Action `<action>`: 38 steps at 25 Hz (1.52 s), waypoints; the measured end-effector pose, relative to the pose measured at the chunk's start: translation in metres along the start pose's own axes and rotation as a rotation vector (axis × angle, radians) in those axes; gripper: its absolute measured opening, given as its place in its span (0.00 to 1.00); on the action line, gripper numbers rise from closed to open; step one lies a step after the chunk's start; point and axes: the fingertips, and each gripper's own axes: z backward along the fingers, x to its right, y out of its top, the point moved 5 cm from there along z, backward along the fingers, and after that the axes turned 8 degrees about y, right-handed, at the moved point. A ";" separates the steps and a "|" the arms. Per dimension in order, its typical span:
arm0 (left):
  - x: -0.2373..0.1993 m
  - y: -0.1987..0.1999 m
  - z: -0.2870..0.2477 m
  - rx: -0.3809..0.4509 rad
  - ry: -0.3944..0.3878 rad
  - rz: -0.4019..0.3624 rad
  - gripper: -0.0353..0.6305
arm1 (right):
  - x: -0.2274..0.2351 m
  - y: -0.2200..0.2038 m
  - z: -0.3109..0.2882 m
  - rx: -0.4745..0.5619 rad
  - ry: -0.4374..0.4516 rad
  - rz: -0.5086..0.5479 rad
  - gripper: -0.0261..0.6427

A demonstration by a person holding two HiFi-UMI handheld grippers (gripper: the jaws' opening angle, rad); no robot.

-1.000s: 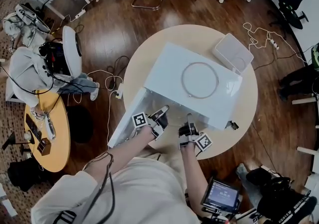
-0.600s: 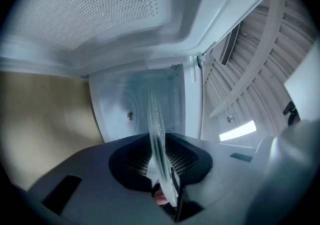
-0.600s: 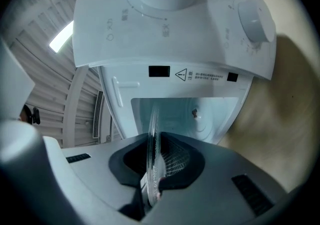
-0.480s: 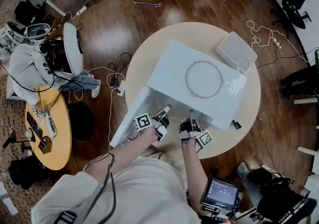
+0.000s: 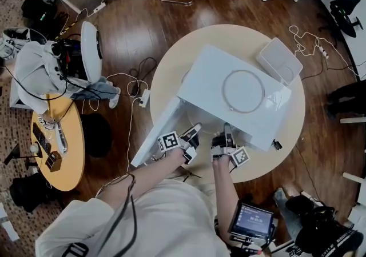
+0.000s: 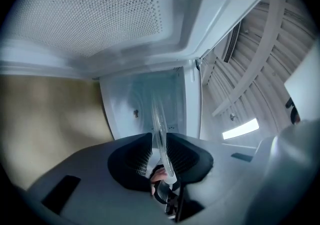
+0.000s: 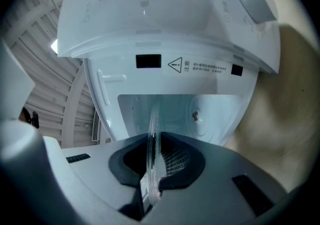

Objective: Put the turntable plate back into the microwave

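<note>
A white microwave point(image 5: 240, 96) stands on a round beige table point(image 5: 171, 73) with its door point(image 5: 155, 139) swung open to the left. The clear glass turntable plate point(image 6: 161, 134) shows edge-on, reaching into the oven cavity point(image 7: 200, 114). My left gripper point(image 5: 193, 132) is at the cavity's mouth. Its jaws are opening, and the plate's rim stands between the pads point(image 6: 186, 155) with a gap beside it. My right gripper point(image 5: 227, 132) is shut on the plate's point(image 7: 152, 144) near rim. In the head view the plate is hidden by the oven's top.
A thin ring point(image 5: 244, 91) lies on top of the microwave. Behind it on the table sits a white box point(image 5: 280, 60). On the floor are cables point(image 5: 128, 87) and a small orange table point(image 5: 68, 153); a tablet point(image 5: 251, 221) is near my right side.
Both grippers have stayed at the microwave's mouth. The picture has shifted a little with the head; nothing else has visibly moved.
</note>
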 end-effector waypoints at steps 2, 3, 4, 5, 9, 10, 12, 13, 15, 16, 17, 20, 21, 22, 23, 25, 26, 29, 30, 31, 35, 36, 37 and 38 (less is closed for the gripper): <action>0.000 -0.001 0.001 -0.011 -0.001 0.002 0.16 | 0.001 -0.001 -0.002 0.010 0.003 -0.001 0.09; 0.001 -0.002 0.002 -0.017 -0.003 0.002 0.16 | 0.001 -0.001 -0.004 0.015 0.006 0.001 0.09; 0.001 -0.002 0.002 -0.024 0.000 0.000 0.16 | 0.001 0.000 -0.006 0.020 0.008 0.003 0.09; 0.001 -0.003 0.003 -0.031 0.006 -0.003 0.16 | 0.001 0.000 -0.007 0.026 0.010 0.006 0.09; 0.001 -0.006 0.006 -0.041 0.012 -0.001 0.16 | 0.004 0.003 -0.008 0.043 0.012 0.025 0.09; -0.001 -0.005 0.007 -0.042 0.019 -0.005 0.16 | 0.005 0.003 -0.009 0.046 0.018 0.027 0.09; -0.003 -0.002 0.006 -0.045 0.026 -0.012 0.16 | 0.008 0.003 -0.015 0.049 0.035 0.035 0.09; -0.003 0.000 0.005 -0.046 0.028 -0.017 0.16 | 0.009 0.003 -0.020 0.051 0.043 0.037 0.09; -0.001 0.003 0.003 -0.052 0.029 -0.025 0.16 | 0.010 0.002 -0.025 0.060 0.043 0.026 0.09; 0.000 0.001 0.003 -0.058 0.029 -0.026 0.16 | 0.009 0.001 -0.024 0.069 0.035 0.015 0.09; 0.000 -0.002 0.003 -0.066 0.029 -0.027 0.16 | 0.009 0.001 -0.021 0.078 0.025 0.007 0.09; 0.001 -0.006 -0.001 -0.080 0.018 -0.040 0.16 | 0.013 0.006 -0.019 0.090 0.015 0.016 0.09; 0.001 -0.006 -0.002 -0.080 0.019 -0.043 0.16 | 0.014 0.007 -0.020 0.090 0.019 0.019 0.09; 0.002 -0.006 -0.003 -0.080 0.022 -0.045 0.16 | 0.014 0.007 -0.021 0.092 0.024 0.020 0.09; 0.002 -0.007 -0.004 -0.083 0.024 -0.048 0.16 | 0.015 0.007 -0.021 0.096 0.025 0.018 0.09; 0.002 -0.007 -0.006 -0.088 0.027 -0.057 0.16 | 0.017 0.006 -0.020 0.107 0.021 0.012 0.09; 0.003 -0.006 -0.007 -0.089 0.028 -0.063 0.16 | 0.019 0.005 -0.022 0.112 0.020 0.010 0.09; 0.003 -0.004 -0.010 -0.085 0.041 -0.063 0.16 | 0.022 0.004 -0.025 0.118 0.015 0.003 0.09; 0.002 -0.005 -0.011 -0.083 0.048 -0.063 0.16 | 0.023 0.004 -0.025 0.118 0.012 0.002 0.09; 0.001 -0.005 -0.011 -0.081 0.054 -0.065 0.16 | 0.024 0.004 -0.026 0.119 0.008 0.003 0.09; -0.002 -0.004 -0.013 -0.077 0.074 -0.076 0.16 | 0.028 0.006 -0.029 0.126 0.008 -0.011 0.09; -0.003 -0.005 -0.014 -0.077 0.078 -0.078 0.16 | 0.029 0.007 -0.030 0.129 0.009 -0.015 0.09; -0.004 -0.005 -0.015 -0.076 0.081 -0.080 0.16 | 0.030 0.008 -0.031 0.131 0.008 -0.016 0.09; -0.005 -0.005 -0.016 -0.075 0.083 -0.079 0.16 | 0.032 0.008 -0.031 0.130 0.004 -0.014 0.09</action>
